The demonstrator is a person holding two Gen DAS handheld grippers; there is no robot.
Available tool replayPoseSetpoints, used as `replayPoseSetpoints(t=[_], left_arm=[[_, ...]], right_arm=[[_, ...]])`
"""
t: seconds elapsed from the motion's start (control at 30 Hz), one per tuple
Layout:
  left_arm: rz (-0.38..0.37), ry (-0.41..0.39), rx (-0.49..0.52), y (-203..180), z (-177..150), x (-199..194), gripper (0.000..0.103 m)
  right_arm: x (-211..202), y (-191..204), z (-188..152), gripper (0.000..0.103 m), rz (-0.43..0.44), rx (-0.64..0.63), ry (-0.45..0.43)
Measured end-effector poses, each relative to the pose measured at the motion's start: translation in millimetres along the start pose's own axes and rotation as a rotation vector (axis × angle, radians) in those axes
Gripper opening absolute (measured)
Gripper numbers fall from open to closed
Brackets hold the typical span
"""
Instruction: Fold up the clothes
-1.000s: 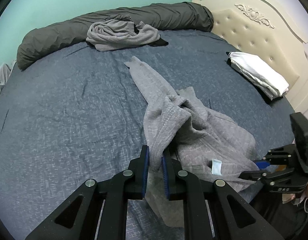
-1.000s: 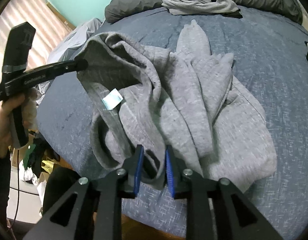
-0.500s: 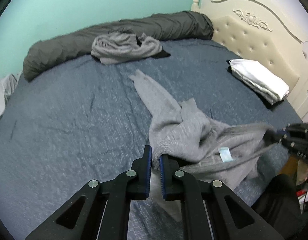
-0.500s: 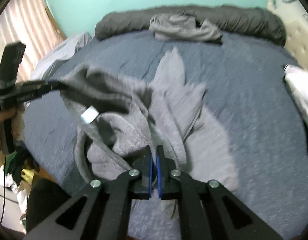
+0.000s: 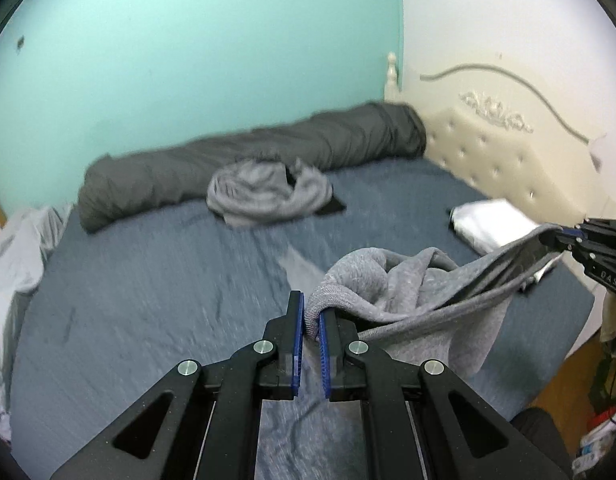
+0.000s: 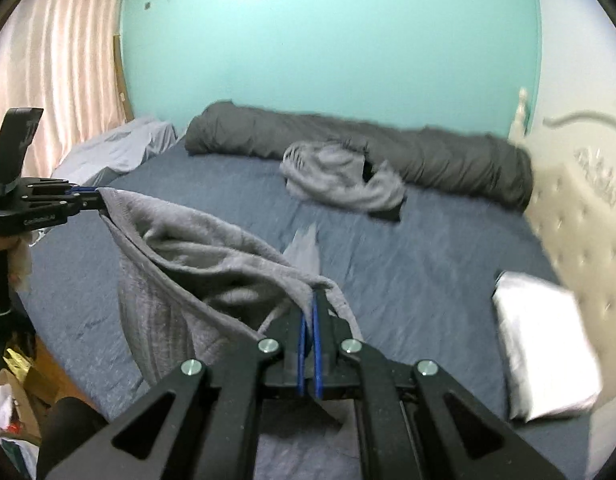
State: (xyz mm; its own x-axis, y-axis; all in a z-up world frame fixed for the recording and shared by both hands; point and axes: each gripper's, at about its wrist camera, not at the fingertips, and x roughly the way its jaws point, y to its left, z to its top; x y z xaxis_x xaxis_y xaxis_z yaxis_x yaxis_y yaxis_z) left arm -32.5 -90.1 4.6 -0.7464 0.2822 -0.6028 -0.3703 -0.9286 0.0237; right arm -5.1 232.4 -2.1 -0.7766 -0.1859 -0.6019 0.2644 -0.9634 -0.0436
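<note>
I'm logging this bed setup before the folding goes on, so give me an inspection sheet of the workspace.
Surface: blue bed sheet, wrinkled.
Job's things: grey sweater hanging between both claws; crumpled grey garment near the far edge; folded white stack by the headboard.
Clutter: dark rolled duvet; pale bedding off the bed's side; oddments on the floor.
Grippers: left claw and right claw both shut on the sweater.
Cables: nothing seen.
Surroundings: teal wall, pink curtain.
</note>
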Motion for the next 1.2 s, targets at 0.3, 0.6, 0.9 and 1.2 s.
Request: replayPoseSetpoints(t=[0.3,0.6,0.9,1.2], left_arm=[[-0.001,-0.150,-0.015,-4,79,-90,0.007],[-0.024,0.010,0.012,-26,14,-23,0.006],[-0.077,0.247,-0.045,-37,-107,88,0.000],[-0.163,0.365,-0.105,-59,-167,153,0.000]], right_arm=[[-89,-21,106,0.003,-0.053,-0.054,-0.205],[-38,-30,71,0.003,-0.009,-0.048,-0.033],[69,-34,-54,0.003,0.076,0.060,0.227],[109,-30,-126,0.003,0.077,0.072,0.344]])
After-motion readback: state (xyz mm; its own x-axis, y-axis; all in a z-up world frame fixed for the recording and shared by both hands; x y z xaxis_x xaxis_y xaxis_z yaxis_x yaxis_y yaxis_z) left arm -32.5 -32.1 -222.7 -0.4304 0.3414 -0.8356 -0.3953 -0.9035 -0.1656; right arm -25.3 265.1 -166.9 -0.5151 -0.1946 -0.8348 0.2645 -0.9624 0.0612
